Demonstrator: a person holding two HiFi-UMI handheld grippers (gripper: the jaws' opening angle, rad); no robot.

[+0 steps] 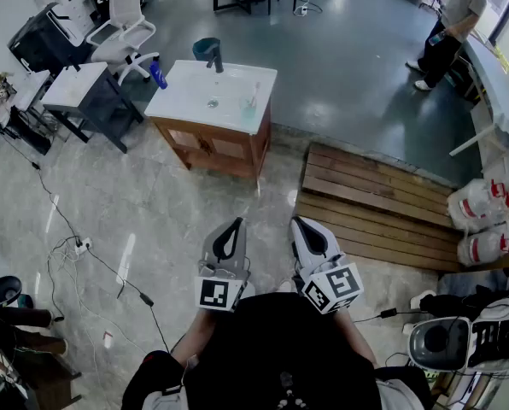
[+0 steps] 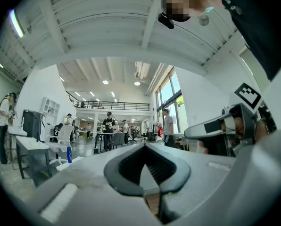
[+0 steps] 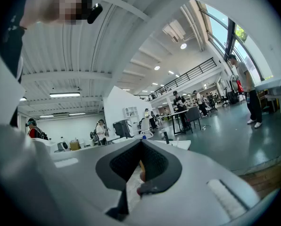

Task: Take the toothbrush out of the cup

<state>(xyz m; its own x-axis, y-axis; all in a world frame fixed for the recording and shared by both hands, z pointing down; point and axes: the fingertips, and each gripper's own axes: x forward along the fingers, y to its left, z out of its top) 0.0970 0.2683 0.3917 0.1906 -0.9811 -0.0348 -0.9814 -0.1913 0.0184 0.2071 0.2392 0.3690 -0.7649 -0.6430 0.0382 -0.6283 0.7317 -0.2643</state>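
Note:
A wooden washstand with a white sink top [image 1: 190, 88] stands well ahead of me across the floor. On its right part is a small clear cup [image 1: 249, 105] with a thin toothbrush [image 1: 254, 92] upright in it; both are tiny in the head view. A dark faucet [image 1: 214, 58] rises at the back. Both grippers are held close to my body, far from the cup. The left gripper [image 1: 235, 223] [image 2: 145, 145] is shut with nothing in it. Beside it, the right gripper [image 1: 299, 221] [image 3: 141, 141] is shut and empty too.
A wooden pallet [image 1: 374, 207] lies right of the washstand. A blue bottle [image 1: 158, 77], a grey side table [image 1: 84, 88] and a white chair [image 1: 126, 24] are to its left. Cables [image 1: 75, 246] trail over the floor. A person [image 1: 451, 24] stands far right.

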